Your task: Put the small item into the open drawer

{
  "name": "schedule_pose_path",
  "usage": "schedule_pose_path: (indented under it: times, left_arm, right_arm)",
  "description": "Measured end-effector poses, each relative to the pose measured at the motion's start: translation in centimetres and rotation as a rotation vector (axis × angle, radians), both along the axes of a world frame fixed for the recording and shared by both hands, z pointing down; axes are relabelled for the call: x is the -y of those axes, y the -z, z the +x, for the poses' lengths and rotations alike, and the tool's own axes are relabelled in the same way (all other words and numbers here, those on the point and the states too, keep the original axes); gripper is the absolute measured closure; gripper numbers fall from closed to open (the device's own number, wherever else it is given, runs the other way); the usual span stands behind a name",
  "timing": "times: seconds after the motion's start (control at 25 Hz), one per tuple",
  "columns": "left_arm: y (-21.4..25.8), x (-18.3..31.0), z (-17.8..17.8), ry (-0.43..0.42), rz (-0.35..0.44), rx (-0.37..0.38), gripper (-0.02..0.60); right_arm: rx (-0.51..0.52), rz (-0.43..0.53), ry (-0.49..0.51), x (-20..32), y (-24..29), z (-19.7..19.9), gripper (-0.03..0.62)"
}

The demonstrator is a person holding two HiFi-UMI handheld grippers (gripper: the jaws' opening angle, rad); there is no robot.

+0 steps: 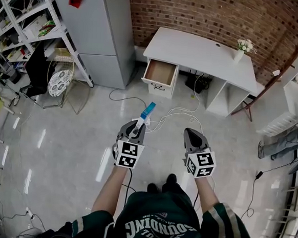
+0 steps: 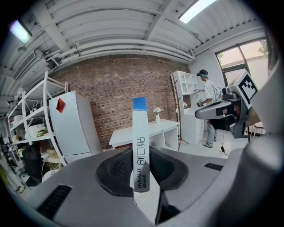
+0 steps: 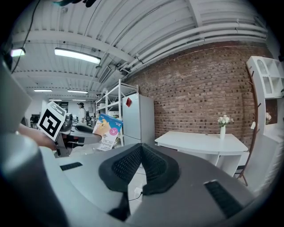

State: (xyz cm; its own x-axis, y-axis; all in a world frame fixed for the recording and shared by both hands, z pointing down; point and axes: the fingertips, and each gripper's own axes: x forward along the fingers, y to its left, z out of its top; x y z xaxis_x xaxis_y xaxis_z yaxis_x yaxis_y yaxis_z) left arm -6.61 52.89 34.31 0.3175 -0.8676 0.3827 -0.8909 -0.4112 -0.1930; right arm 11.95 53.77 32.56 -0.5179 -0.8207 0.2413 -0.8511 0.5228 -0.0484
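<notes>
Small box [image 2: 140,146], white with a blue end: pinched upright between the dark pads of the left gripper [image 2: 141,177], blue end sticking up past the tips. Held out over the pale floor [image 1: 76,136], well short of the desk and still outside the drawer.

Around it, from largest down:

Brick wall [image 1: 208,13] across the far side of the room.

Grey fridge [image 1: 102,30] against that wall, with a red tag high on its door.

White shelf rack [image 1: 23,19] to the left of the fridge, cluttered.

White desk [image 1: 195,50] to the right of the fridge, backed against the bricks.

Wood-lined drawer [image 1: 159,72] pulled out at the desk's left end, bare bottom showing, straight ahead of the box in the head view.

Loose cables [image 1: 175,113] trailing on the floor between desk and grippers.

Alongside the left one, the right gripper [image 1: 191,130], pads pressed together on nothing.

White vase [image 1: 240,52] of pale flowers on the desk's right part.
</notes>
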Motion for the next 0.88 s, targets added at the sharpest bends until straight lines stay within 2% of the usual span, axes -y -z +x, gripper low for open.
schedule_pose_path:
  times: [0.56,0.88]
  left_arm:
    - [0.6,0.7,-0.5,-0.005,0.007,0.008,0.486]
    - [-0.2,3.3,-0.1,-0.004,-0.01,0.004,0.486]
  right_arm:
    - [0.006,-0.005,-0.017,0.6,0.3,0.2,0.571]
    - [0.006,-0.032,-0.006,3.1,-0.9,0.4,0.571]
